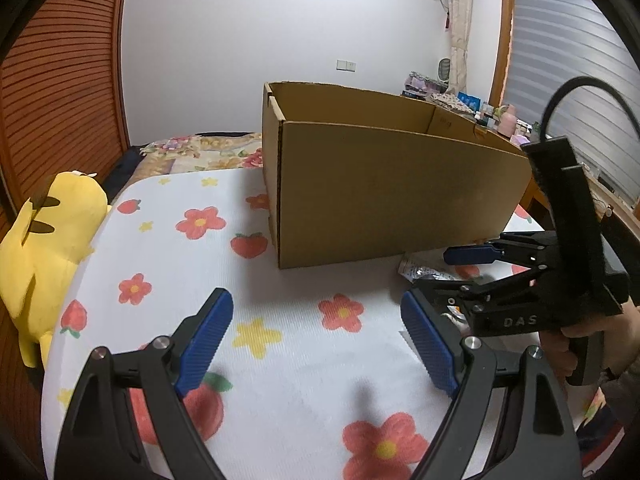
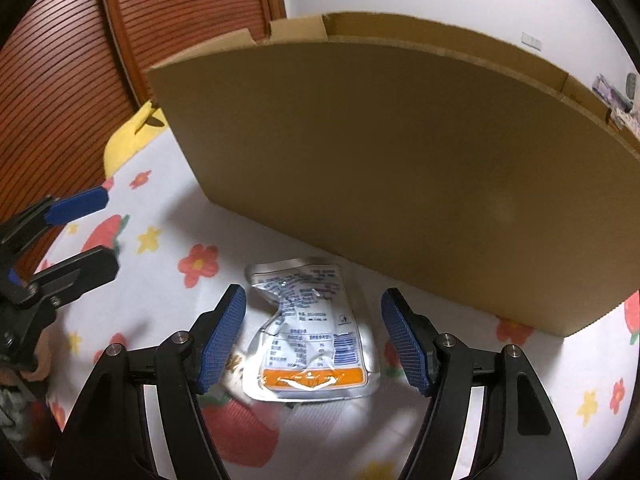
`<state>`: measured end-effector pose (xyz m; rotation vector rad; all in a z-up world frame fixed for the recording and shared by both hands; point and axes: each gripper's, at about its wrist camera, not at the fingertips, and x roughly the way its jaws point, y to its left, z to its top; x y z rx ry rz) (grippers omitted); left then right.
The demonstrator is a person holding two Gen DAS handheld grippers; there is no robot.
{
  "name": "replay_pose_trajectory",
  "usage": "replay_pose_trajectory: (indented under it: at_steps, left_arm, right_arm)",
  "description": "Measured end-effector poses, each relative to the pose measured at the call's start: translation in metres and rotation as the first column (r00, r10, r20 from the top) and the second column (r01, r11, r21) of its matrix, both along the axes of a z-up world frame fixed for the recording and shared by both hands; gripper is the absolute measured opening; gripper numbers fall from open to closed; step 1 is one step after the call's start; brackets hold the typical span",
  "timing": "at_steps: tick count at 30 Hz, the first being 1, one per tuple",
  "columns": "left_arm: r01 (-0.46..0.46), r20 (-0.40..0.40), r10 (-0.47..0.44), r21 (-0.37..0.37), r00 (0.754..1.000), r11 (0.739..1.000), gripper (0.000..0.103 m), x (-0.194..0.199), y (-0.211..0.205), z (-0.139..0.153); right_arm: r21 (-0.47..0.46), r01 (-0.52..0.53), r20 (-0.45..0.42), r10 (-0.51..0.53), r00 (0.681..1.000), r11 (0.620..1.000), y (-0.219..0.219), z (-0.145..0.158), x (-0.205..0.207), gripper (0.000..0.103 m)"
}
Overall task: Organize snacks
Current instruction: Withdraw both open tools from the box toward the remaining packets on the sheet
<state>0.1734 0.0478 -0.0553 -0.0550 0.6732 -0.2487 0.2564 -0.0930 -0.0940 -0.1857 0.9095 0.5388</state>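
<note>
A silver snack pouch with an orange band and printed text lies flat on the flowered tablecloth, just in front of an open cardboard box. My right gripper is open and points down at the pouch. Its blue pads stand either side of the pouch without pressing it. In the left wrist view the box stands upright ahead, and only a corner of the pouch shows under the right gripper. My left gripper is open over bare cloth with nothing between its fingers.
A yellow plush toy leans at the table's left edge, and it also shows in the right wrist view. Behind it runs a slatted wooden door. The left gripper shows at the left. Cluttered shelves lie beyond the box.
</note>
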Motion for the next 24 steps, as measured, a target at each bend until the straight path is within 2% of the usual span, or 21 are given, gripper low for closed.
replay_pose_trajectory:
  at_steps: [5, 10, 12, 15, 24]
  left_arm:
    - [0.002, -0.009, -0.002, -0.003, 1.000, 1.000, 0.087, -0.001, -0.001, -0.003]
    - [0.007, -0.011, -0.007, -0.001, 1.000, 1.000, 0.087, -0.002, -0.003, -0.004]
    - [0.010, -0.012, -0.010, 0.000, 1.000, 1.000, 0.087, -0.002, -0.004, -0.004]
    - [0.014, -0.013, -0.014, 0.000, 1.000, 1.000, 0.087, -0.002, -0.006, -0.004]
    - [0.050, -0.027, -0.050, 0.013, 0.998, 0.999, 0.087, -0.001, -0.019, -0.007]
  right_arm:
    - [-0.032, 0.004, 0.010, -0.003, 1.000, 0.999, 0.002, -0.004, -0.001, 0.072]
    - [-0.106, -0.001, 0.052, 0.006, 0.999, 0.994, 0.011, -0.005, -0.007, 0.070]
    - [-0.102, 0.001, 0.043, 0.003, 0.999, 0.995, 0.012, -0.006, -0.008, 0.070]
    - [-0.100, -0.012, 0.036, 0.016, 0.999, 0.995, 0.008, -0.006, -0.011, 0.059]
    - [-0.094, -0.028, 0.019, 0.030, 0.999, 0.995, -0.010, -0.004, -0.020, 0.055]
